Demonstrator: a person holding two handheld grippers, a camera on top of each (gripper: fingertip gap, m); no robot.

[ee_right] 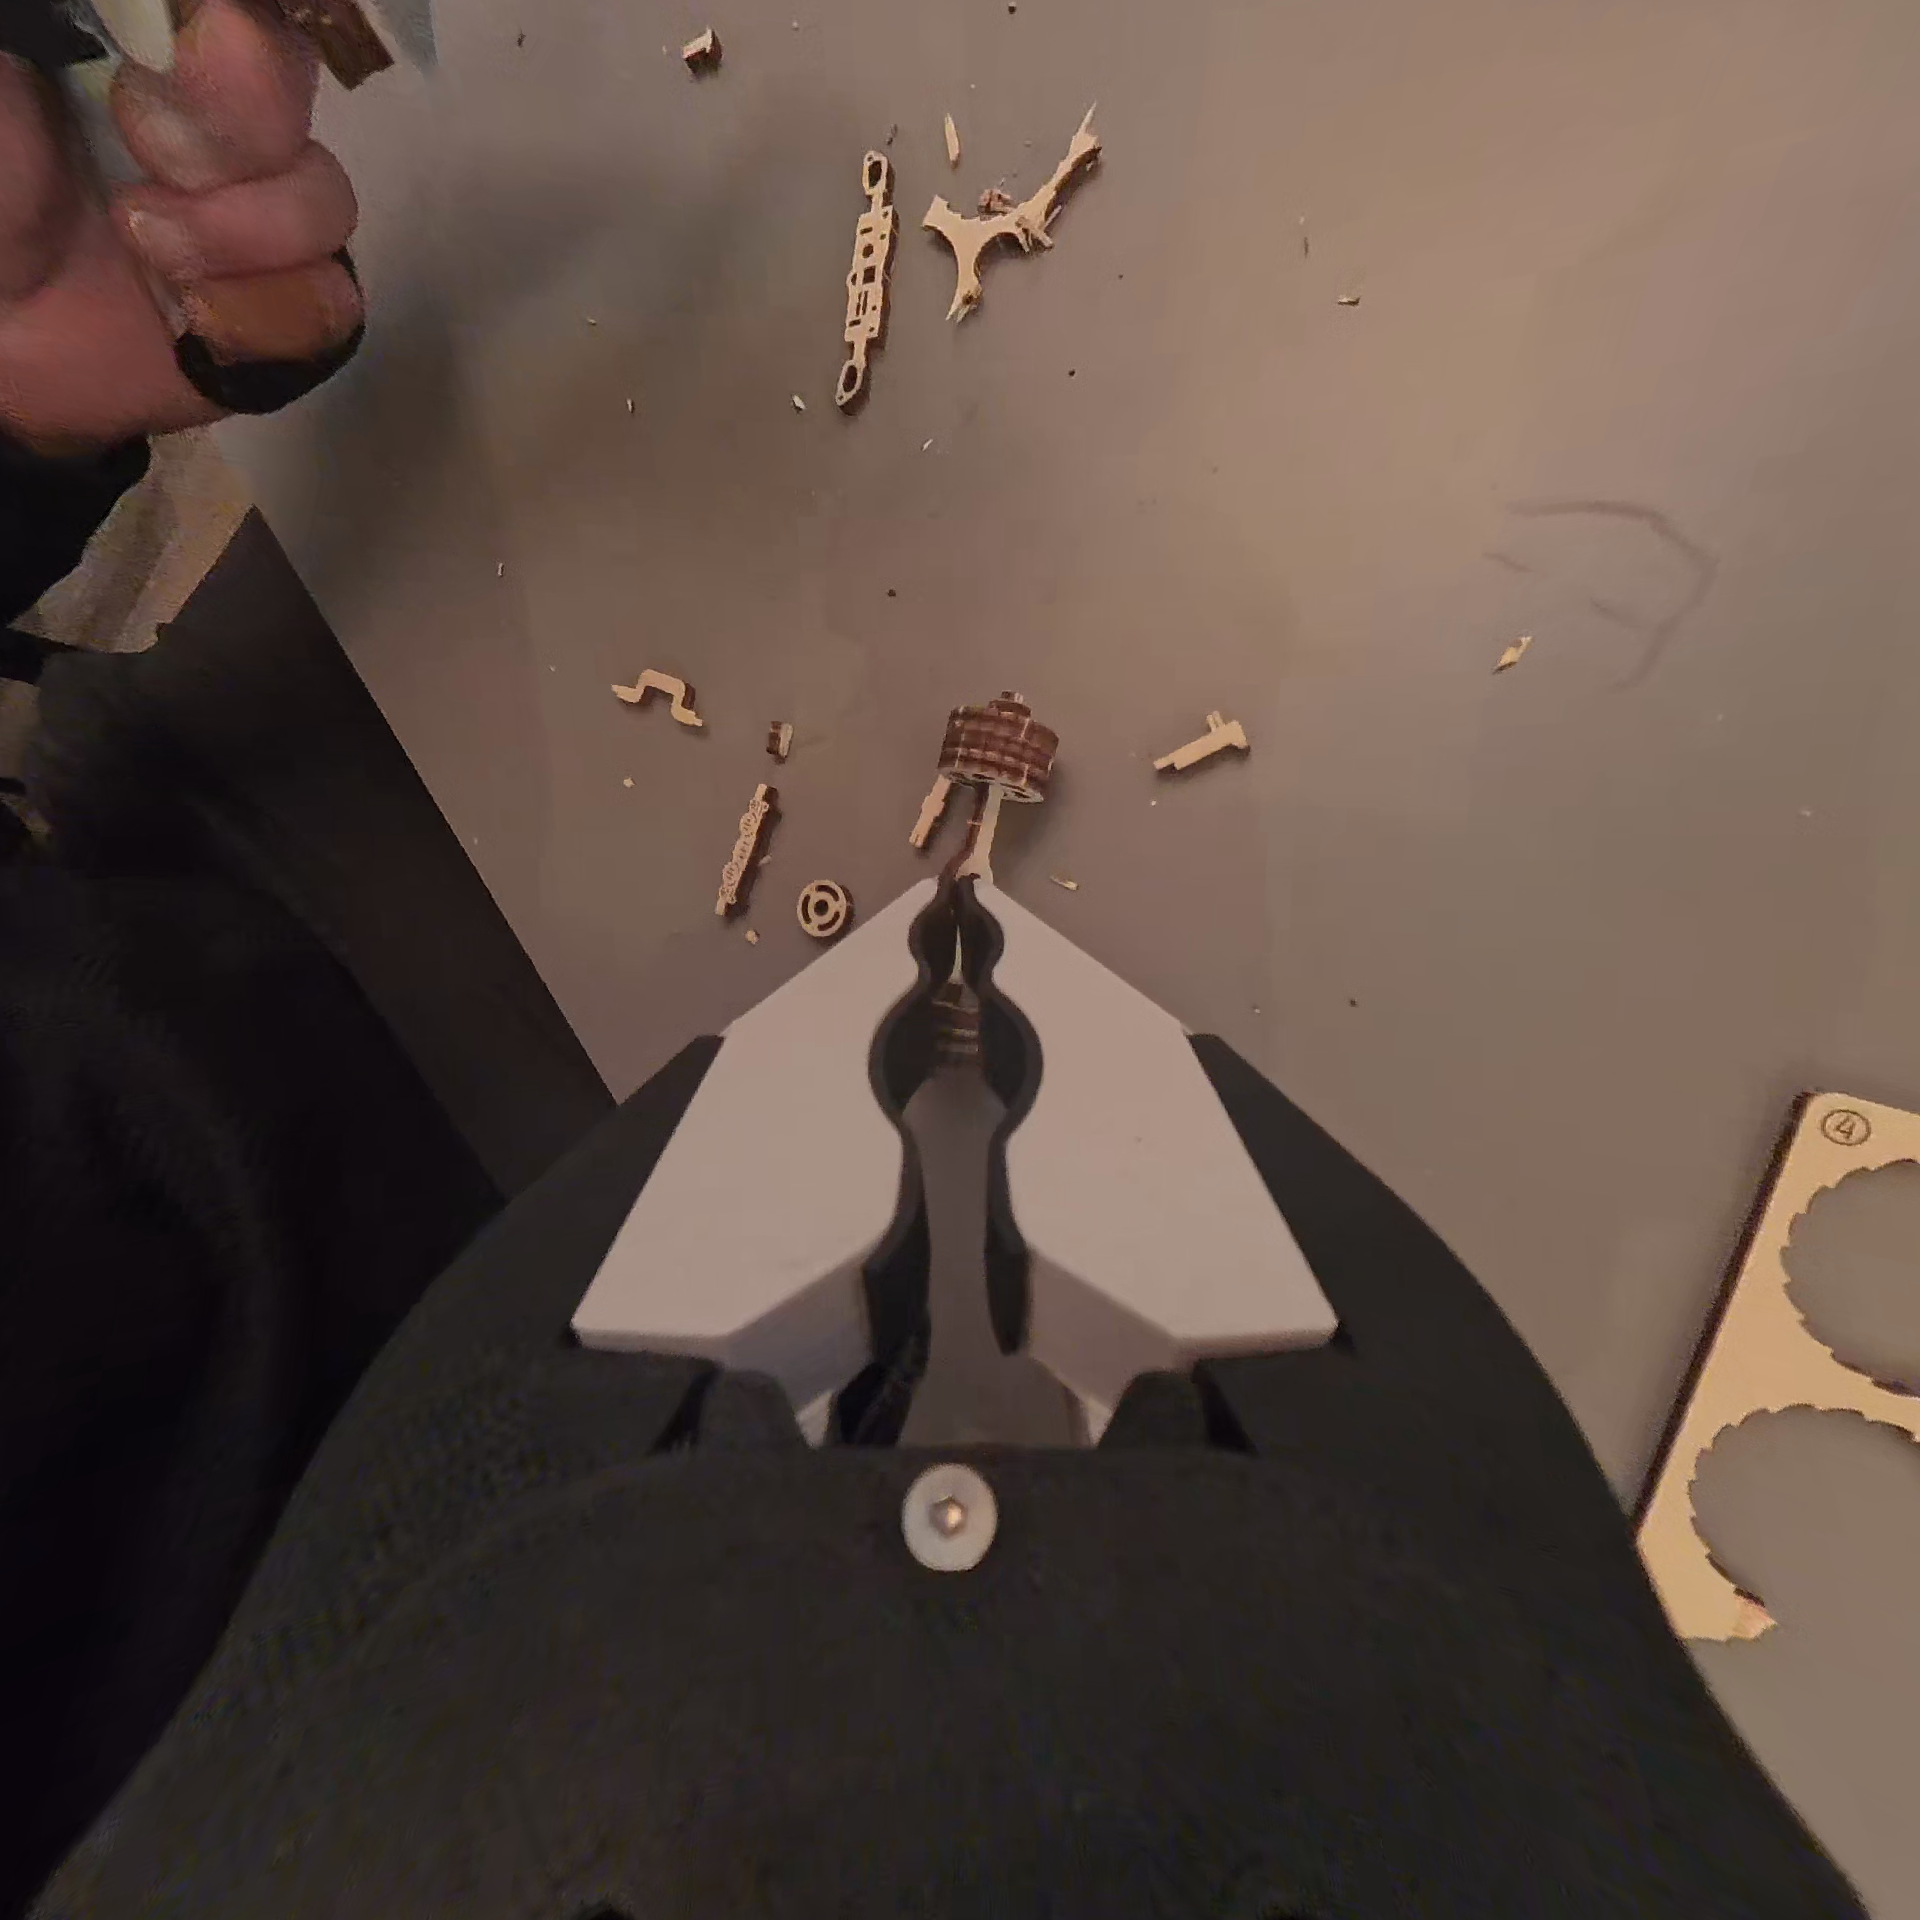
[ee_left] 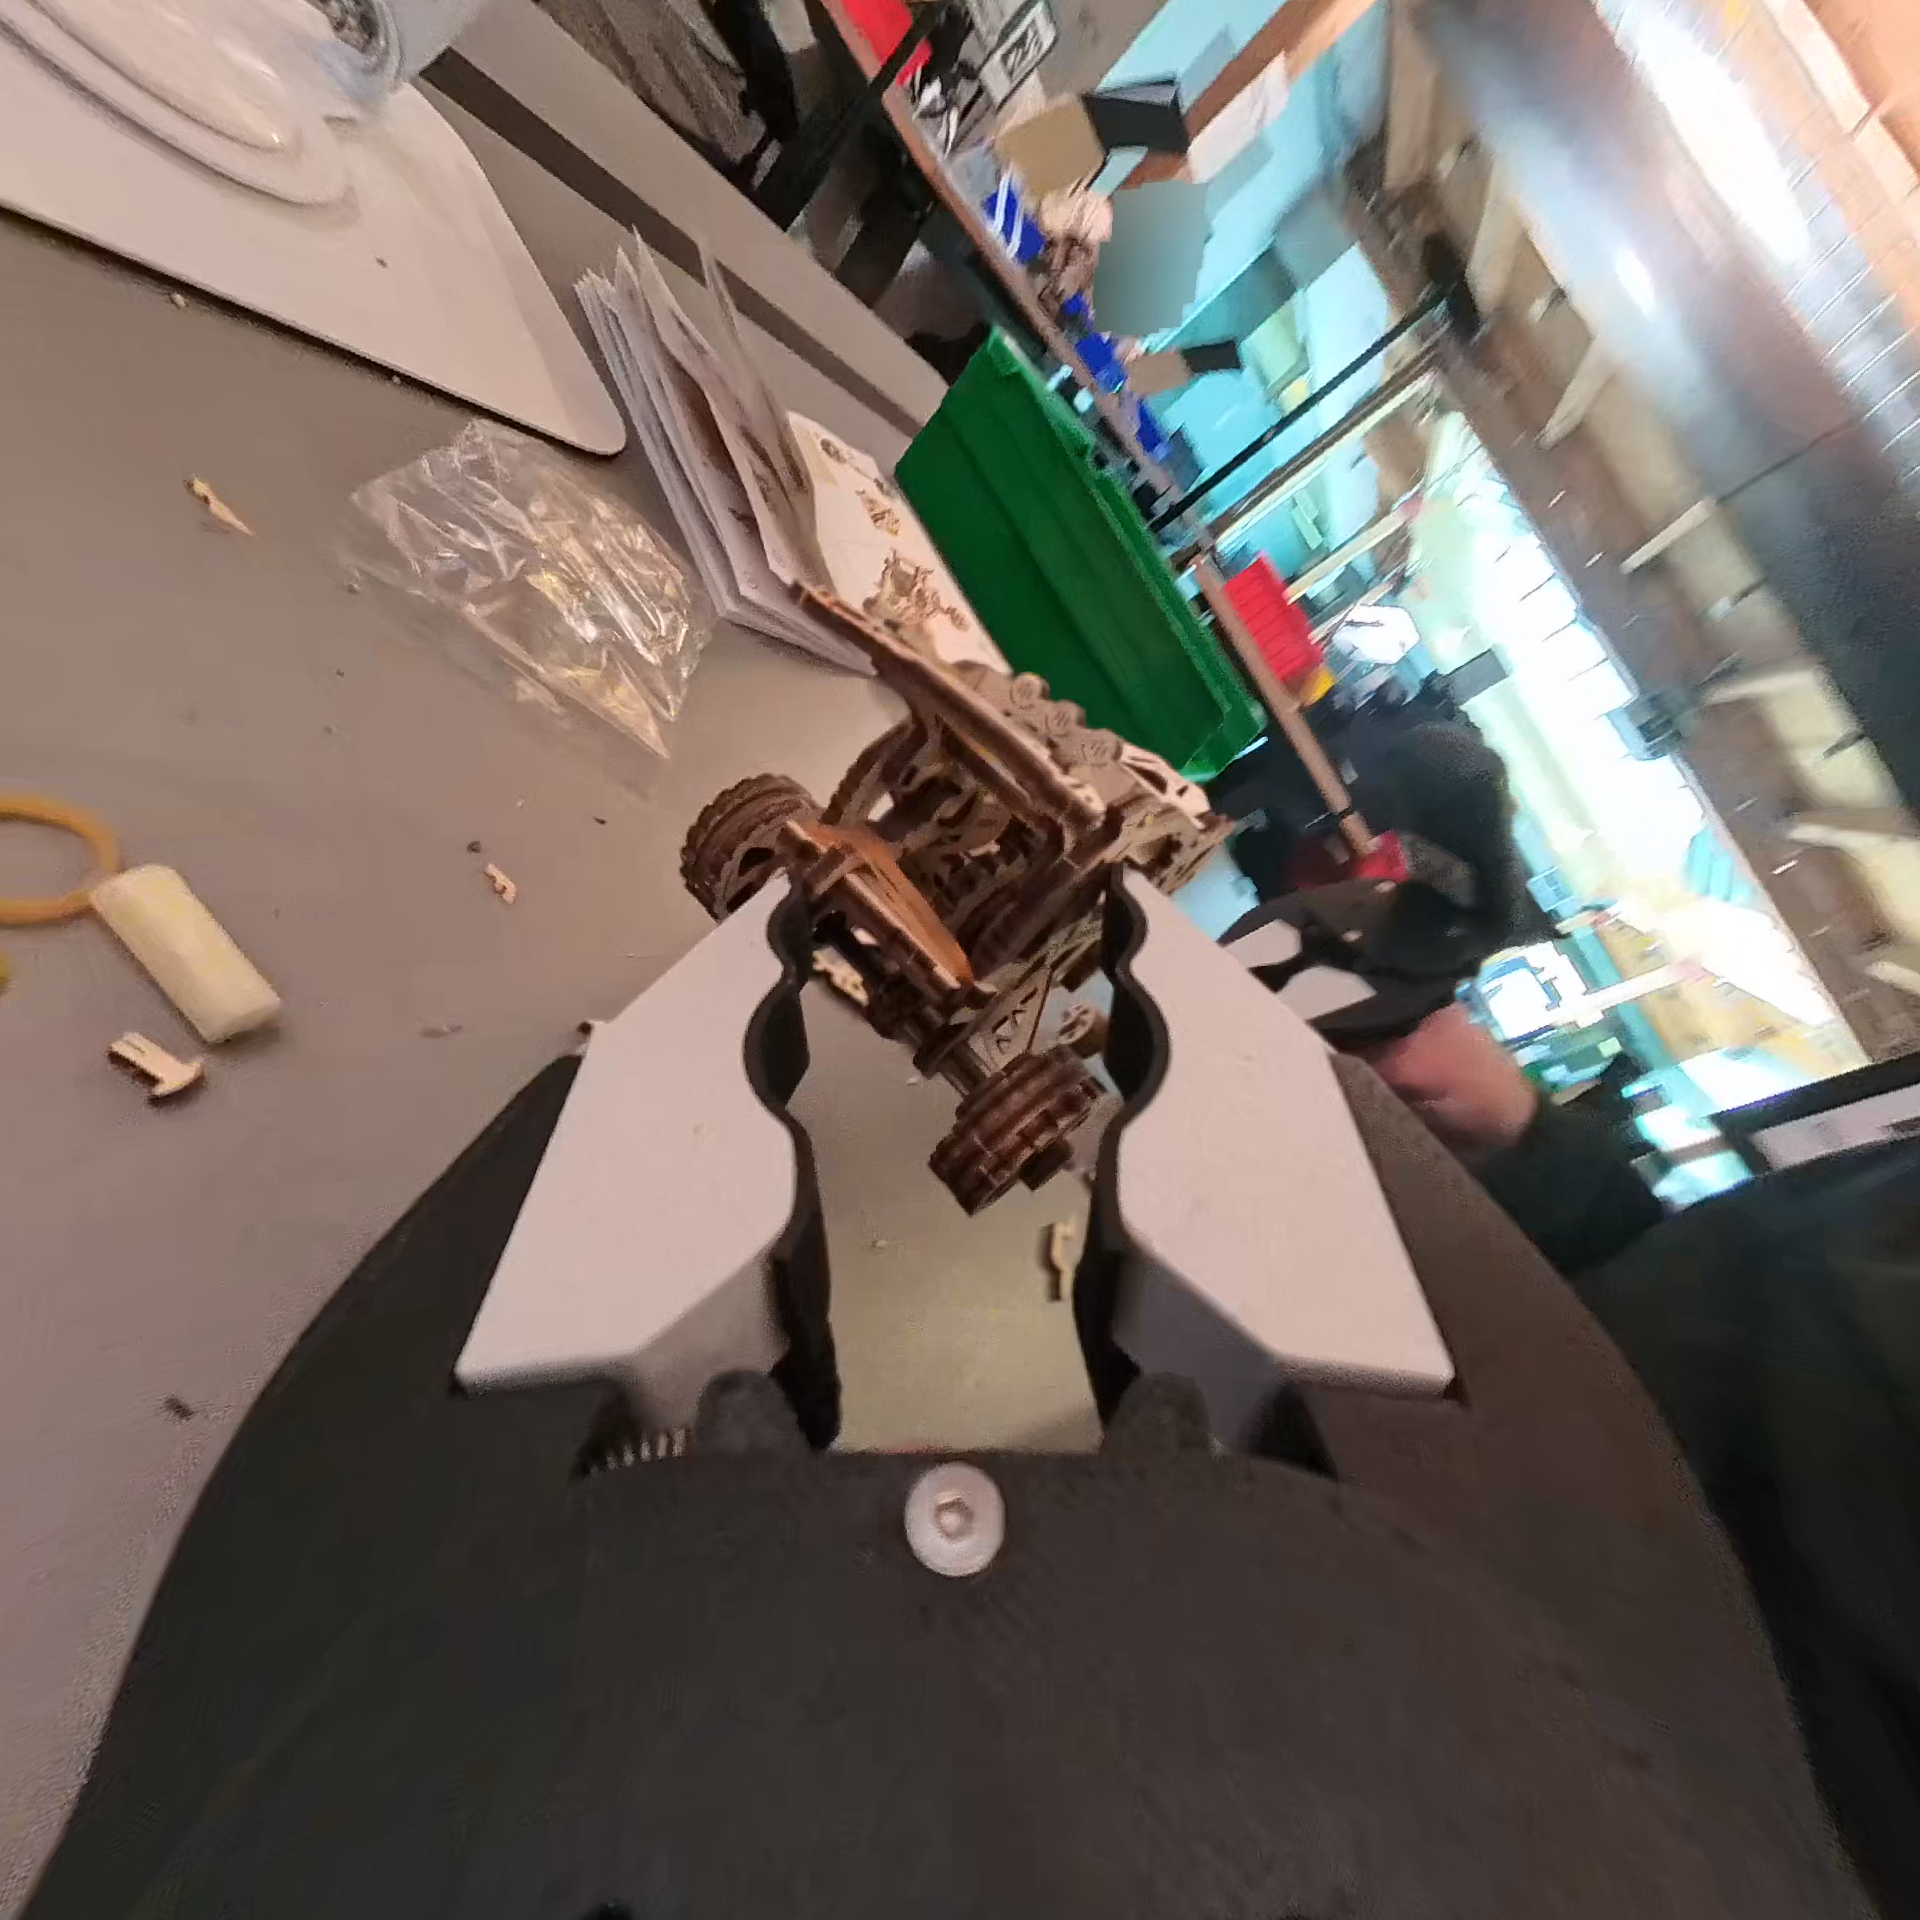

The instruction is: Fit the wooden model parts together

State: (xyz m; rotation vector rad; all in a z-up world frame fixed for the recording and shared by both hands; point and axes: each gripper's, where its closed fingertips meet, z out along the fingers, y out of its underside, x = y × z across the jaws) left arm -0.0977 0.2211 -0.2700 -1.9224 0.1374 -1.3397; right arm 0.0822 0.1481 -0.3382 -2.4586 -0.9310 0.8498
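Here our left claw (ee_left: 951, 935) grips the wooden model (ee_left: 935, 862); our right claw (ee_right: 958, 883) pinches a wheel-and-axle part (ee_right: 1000, 758) (above the grey worktop (ee_right: 1351, 416)).

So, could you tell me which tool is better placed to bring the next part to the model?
Right: the right tool pinches a wheel-and-axle piece; the left tool grips the wooden model.
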